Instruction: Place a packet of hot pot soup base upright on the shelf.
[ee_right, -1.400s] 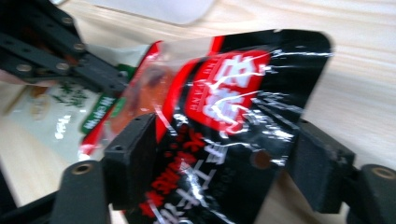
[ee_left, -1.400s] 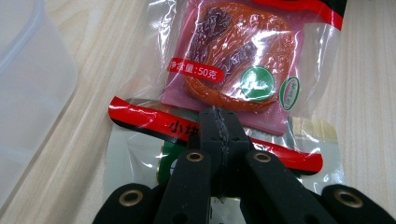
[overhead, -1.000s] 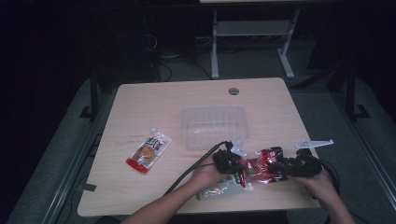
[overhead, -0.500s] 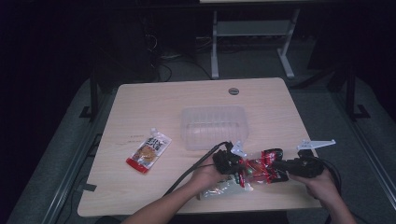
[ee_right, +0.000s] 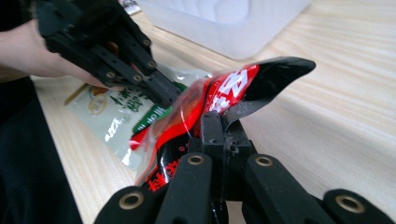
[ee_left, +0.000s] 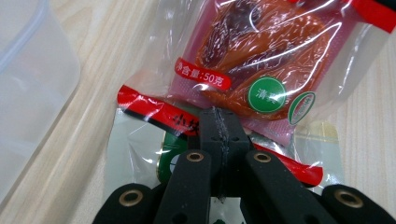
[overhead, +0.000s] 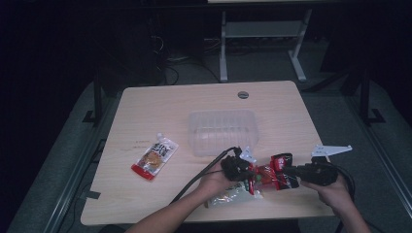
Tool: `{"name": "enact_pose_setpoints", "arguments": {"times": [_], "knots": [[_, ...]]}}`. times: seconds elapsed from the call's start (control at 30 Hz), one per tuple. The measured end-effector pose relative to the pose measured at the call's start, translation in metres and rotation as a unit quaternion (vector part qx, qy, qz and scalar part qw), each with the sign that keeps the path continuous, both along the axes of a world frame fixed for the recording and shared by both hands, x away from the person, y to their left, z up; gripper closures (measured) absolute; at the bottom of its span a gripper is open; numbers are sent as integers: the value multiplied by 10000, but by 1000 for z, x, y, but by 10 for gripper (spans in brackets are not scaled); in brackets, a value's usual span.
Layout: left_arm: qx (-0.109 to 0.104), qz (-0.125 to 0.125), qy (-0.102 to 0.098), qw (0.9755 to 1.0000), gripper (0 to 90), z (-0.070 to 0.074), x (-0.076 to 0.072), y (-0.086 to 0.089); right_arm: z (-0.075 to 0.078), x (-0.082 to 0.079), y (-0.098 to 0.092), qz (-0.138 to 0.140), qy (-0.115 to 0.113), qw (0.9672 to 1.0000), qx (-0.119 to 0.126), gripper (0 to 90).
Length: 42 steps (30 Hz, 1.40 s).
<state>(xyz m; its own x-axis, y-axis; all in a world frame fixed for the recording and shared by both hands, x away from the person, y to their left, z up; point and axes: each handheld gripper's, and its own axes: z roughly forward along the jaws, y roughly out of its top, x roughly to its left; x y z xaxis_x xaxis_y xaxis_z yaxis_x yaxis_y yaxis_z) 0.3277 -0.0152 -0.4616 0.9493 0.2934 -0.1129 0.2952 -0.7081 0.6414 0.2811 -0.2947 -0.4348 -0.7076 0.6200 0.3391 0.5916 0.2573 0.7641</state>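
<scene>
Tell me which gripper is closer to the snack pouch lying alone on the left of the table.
Left. The left gripper sits nearer the lone snack pouch, across a stretch of bare tabletop. The right gripper is farther off, beyond the left one; both clamp the red packet.

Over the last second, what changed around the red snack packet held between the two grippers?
The right gripper has just been closing and is now shut on the far end of the red-and-clear plastic snack packet. The left gripper stays clamped on its other end. The clear plastic tub and the orange-red pouch on the wooden table have not moved.
</scene>
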Motion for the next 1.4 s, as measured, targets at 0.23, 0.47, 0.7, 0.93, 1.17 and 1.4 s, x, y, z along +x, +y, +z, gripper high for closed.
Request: {"name": "enact_pose_setpoints", "arguments": {"times": [0.23,0.47,0.7,0.93,1.17,1.4], "knots": [[-329,-55,41,9994,869,18,1,12,12,-7,-2,63,-290,9991,300,900],[-445,-164,34,9989,722,35,-4,38,21,-12,1,130,-422,9981,418,900],[-491,-148,76,9987,571,45,-8,72,26,-14,2,167,-558,9976,365,900],[-590,109,23,9982,475,52,-15,120,35,-16,6,222,-704,9967,339,900],[-518,439,-53,9977,371,51,-25,154,42,-15,10,294,-745,9959,409,900],[-529,797,-81,9954,321,47,-33,187,55,-13,14,388,-954,9935,477,900]]}}
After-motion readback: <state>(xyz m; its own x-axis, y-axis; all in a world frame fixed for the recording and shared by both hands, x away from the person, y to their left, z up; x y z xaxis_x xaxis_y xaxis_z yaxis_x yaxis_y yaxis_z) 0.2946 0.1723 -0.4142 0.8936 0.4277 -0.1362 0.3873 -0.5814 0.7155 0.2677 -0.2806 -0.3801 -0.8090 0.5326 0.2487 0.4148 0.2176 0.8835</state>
